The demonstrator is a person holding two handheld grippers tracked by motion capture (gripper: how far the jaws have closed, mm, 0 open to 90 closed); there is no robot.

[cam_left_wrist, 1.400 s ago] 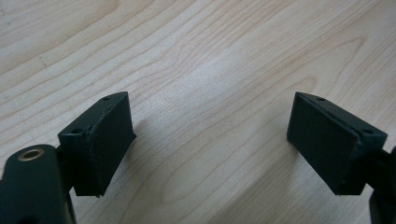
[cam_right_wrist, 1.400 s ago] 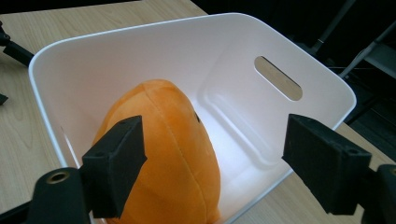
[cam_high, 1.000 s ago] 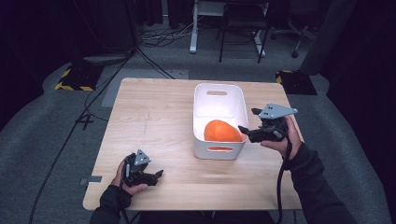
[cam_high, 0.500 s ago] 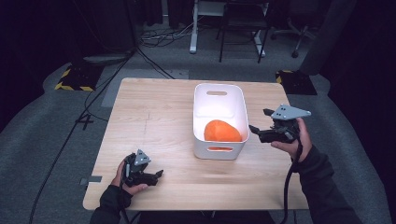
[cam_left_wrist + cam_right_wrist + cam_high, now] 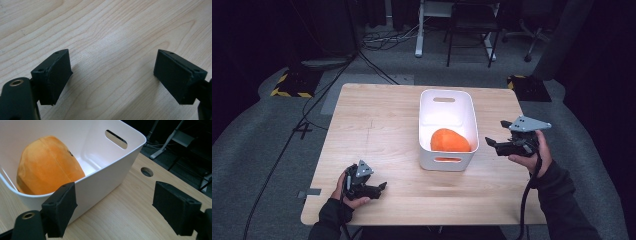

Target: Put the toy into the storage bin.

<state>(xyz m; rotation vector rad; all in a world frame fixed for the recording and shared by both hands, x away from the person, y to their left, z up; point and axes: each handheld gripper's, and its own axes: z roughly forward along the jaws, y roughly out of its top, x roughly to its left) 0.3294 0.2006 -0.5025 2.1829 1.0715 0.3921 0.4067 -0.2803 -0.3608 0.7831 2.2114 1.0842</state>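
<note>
An orange cloth cap (image 5: 449,140) (image 5: 47,175) lies in the near end of a white plastic bin (image 5: 447,106) (image 5: 105,182) on the wooden table (image 5: 377,125). My right gripper (image 5: 490,143) (image 5: 112,207) hovers just right of the bin's near right corner, pointing left at it, open with nothing between the jaws. My left gripper (image 5: 381,187) (image 5: 112,75) rests low over the table near its front left edge, open, with bare wood between the jaws.
The bin has handle slots (image 5: 115,139) at its ends. A round cable hole (image 5: 147,171) sits in the tabletop beyond the bin. Chairs and desk legs (image 5: 472,30) stand on the dark floor behind the table.
My right gripper has drawn back to the right, from over the bin's near right rim to beside it. The left gripper has stayed put.
</note>
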